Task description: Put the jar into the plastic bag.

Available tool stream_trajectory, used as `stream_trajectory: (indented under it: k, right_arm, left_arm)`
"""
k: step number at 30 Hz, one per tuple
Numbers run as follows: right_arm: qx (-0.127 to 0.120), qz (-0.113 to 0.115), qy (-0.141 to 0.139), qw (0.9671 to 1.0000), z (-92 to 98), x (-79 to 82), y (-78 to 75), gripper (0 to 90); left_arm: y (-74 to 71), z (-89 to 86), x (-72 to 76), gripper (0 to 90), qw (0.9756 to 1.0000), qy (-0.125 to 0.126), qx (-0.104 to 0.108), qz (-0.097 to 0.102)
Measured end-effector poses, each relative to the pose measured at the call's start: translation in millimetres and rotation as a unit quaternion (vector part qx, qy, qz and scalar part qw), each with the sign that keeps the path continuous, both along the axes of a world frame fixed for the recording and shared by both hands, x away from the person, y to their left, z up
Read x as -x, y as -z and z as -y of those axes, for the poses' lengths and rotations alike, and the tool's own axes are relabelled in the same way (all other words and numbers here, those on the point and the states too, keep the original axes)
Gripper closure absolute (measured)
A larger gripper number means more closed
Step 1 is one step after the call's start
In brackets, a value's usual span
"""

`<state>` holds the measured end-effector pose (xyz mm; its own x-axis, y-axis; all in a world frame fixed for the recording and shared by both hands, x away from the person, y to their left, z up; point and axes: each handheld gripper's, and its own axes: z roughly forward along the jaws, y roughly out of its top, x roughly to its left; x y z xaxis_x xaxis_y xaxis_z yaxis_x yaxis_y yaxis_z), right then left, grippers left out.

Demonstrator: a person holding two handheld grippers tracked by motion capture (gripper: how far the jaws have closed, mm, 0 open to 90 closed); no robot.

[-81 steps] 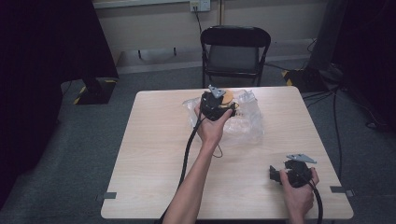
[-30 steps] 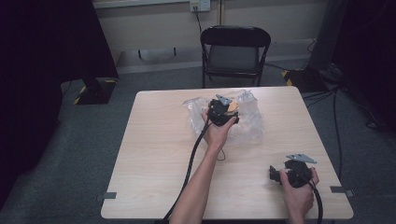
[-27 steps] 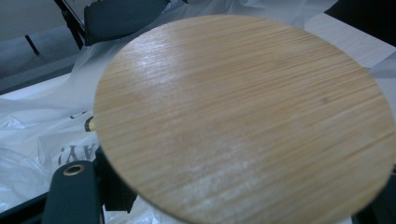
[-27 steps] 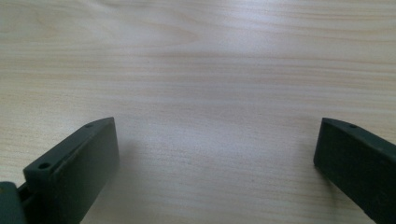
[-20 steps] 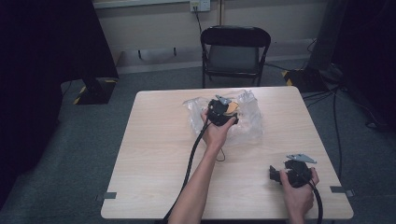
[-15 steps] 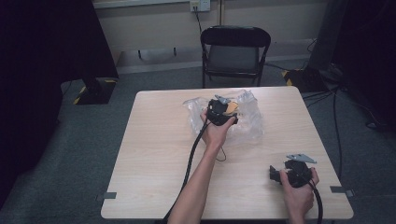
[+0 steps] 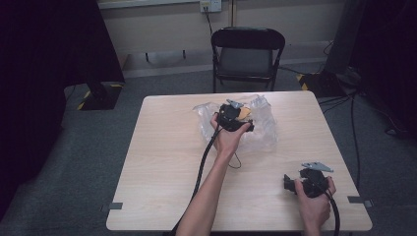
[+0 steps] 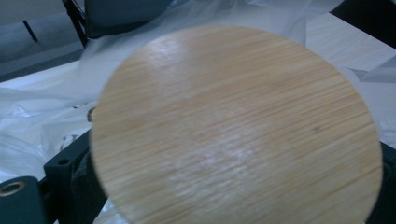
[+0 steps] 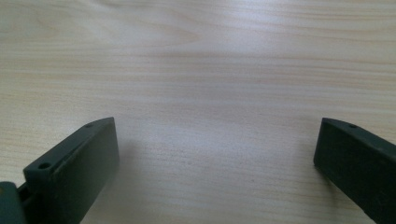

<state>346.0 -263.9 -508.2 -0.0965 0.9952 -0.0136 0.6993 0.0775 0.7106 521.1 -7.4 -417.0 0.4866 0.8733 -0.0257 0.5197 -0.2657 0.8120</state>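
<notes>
Pale wood table (image 7: 162, 162), grey carpet, 1 black chair (image 7: 246, 54); left tongs (image 7: 246, 120) just opening around bamboo disc (image 8: 233, 126); right tongs (image 9: 215, 154) wide.

Open tabletop (image 7: 162, 162) stretches wide on the near and left sides, free passage there; the crumpled plastic bag (image 7: 260, 132) blocks the far middle, and the wooden disc (image 8: 238, 130) crowds the left gripper (image 7: 235, 118).

Round bamboo disc (image 8: 238, 126), flat face toward the lens, over crumpled clear plastic bag (image 7: 260, 130) at counter's far middle.
</notes>
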Motion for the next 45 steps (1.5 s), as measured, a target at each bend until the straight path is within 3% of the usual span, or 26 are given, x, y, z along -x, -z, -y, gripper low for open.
stream_trajectory:
  k: [3, 16, 21, 33, 45]
  right_arm:
    - [0.0, 0.0, 0.0, 1.0, 0.0, 0.0, 0.0, 0.0]
    - [0.0, 0.0, 0.0, 1.0, 0.0, 0.0, 0.0, 0.0]
    - [0.0, 0.0, 0.0, 1.0, 0.0, 0.0, 0.0, 0.0]
    - [0.0, 0.0, 0.0, 1.0, 0.0, 0.0, 0.0, 0.0]
    - [0.0, 0.0, 0.0, 1.0, 0.0, 0.0, 0.0, 0.0]
  left_arm:
    - [-1.5, -0.3, 1.4, 3.5, 1.0, 0.0, -0.007, 0.001]
    - [-15.9, -11.7, 8.4, 3.4, 0.9998, -0.004, 0.01, 0.014]
    - [-21.3, -14.0, 13.3, 3.5, 0.9997, -0.002, 0.002, 0.024]
    - [-30.6, -23.3, 19.5, 3.0, 0.9992, 0.005, 0.029, 0.026]
    - [-39.3, -26.6, 31.2, 3.0, 0.9984, 0.023, 0.039, 0.033]
